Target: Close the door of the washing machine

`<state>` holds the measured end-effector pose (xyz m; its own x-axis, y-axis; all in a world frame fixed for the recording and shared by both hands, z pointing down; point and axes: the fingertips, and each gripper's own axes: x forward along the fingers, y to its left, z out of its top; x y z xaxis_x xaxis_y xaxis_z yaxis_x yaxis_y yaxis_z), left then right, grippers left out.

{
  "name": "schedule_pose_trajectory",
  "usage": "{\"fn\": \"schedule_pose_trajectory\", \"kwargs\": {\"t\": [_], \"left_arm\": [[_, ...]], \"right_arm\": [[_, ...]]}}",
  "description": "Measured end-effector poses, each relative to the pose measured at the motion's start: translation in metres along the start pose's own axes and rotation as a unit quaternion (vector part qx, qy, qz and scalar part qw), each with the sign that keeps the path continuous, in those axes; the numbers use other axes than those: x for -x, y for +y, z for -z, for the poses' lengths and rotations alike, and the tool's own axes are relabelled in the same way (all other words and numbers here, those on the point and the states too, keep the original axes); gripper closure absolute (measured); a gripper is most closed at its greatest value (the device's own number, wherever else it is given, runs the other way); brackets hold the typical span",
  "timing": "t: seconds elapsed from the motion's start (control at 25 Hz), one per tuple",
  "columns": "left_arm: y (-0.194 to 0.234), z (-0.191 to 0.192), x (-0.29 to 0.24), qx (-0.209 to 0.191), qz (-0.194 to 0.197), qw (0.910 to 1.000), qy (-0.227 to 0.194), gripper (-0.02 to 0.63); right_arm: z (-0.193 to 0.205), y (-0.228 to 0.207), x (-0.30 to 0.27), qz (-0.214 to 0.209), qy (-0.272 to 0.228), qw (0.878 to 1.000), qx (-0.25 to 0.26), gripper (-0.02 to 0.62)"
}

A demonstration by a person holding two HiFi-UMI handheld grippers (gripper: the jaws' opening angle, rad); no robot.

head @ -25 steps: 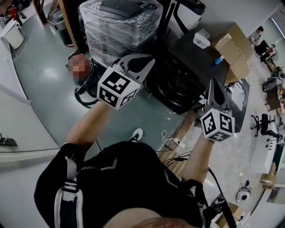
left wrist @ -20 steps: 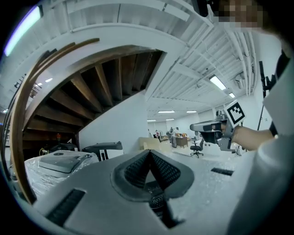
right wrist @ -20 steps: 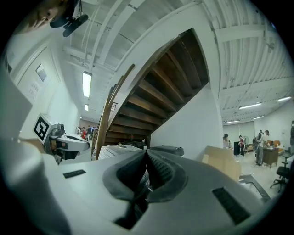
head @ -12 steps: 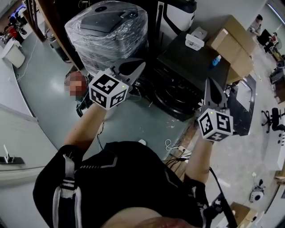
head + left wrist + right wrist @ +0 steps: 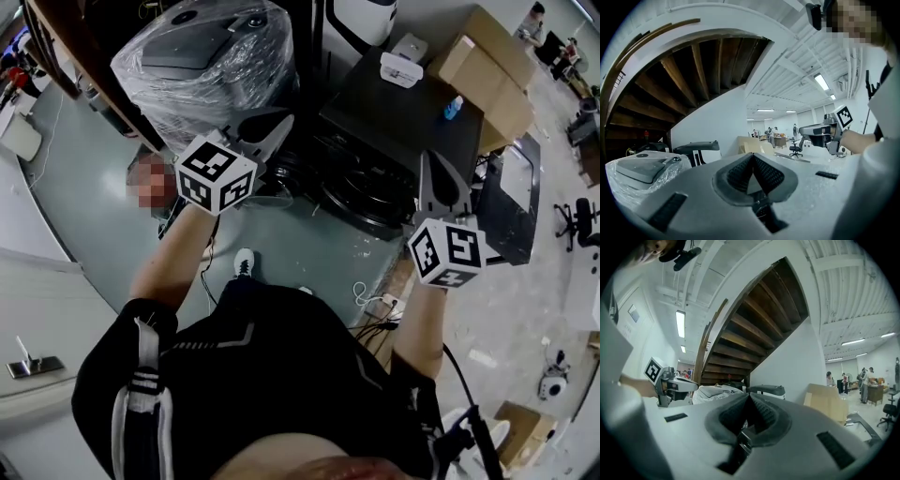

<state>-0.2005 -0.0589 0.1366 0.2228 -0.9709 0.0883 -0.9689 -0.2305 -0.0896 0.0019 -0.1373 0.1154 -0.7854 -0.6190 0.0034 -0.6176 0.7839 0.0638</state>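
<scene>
Grey workshop floor (image 5: pixel 84 159) far below in the head view, crowded along its upper edge. Black washing machine (image 5: pixel 403 122) dead ahead between the two tools, round drum (image 5: pixel 361 192) opening facing the person; too dark inside to tell whether anything lies in it. Door not cleanly told apart from the dark front, probably swung out at the opening's left. Small white box (image 5: pixel 398 67) on the machine's top, closed cardboard boxes (image 5: pixel 487 66) just beyond, plastic-wrapped appliance (image 5: pixel 202 56) to the left. Left gripper (image 5: pixel 278 125) and right gripper (image 5: pixel 429 169) both short of the machine, touching nothing.

Left gripper view: pads pressed together, nothing between them; staircase (image 5: pixel 693 70) underside overhead, open hall behind.

Right gripper view: jaws likewise closed and empty, left tool off to the side, wrapped appliance beyond.

Likely a stiff, hinged, fairly light door with a glass bowl; no grasp called for. Best pushed flat on the rim opposite the hinge, firmly enough to click the latch, away from the glass.
</scene>
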Motion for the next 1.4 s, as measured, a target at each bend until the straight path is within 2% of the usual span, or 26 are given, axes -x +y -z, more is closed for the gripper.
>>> {"fn": "schedule_pose_trajectory", "kwargs": {"t": [0.2,0.36,0.76,1.08,1.4], "left_arm": [[0.029,0.014,-0.014,0.002,0.033,0.9995,-0.001,0.603],[0.067,0.032,-0.017,0.002,0.053,0.9986,0.005,0.603],[0.162,0.099,-0.022,0.006,0.113,0.9922,0.051,0.601],[0.216,0.205,-0.034,0.005,0.140,0.9821,0.127,0.600],[0.237,0.323,-0.046,0.002,0.182,0.9597,0.214,0.571]], "right_arm": [[0.008,0.008,-0.025,0.022,0.018,1.000,0.011,0.591],[0.012,0.027,-0.056,0.038,0.027,0.999,0.022,0.591],[0.044,0.083,-0.140,0.063,0.072,0.995,0.008,0.591],[0.095,0.114,-0.173,0.082,0.119,0.989,-0.014,0.591],[0.144,0.128,-0.186,0.108,0.173,0.979,-0.032,0.591]]}}
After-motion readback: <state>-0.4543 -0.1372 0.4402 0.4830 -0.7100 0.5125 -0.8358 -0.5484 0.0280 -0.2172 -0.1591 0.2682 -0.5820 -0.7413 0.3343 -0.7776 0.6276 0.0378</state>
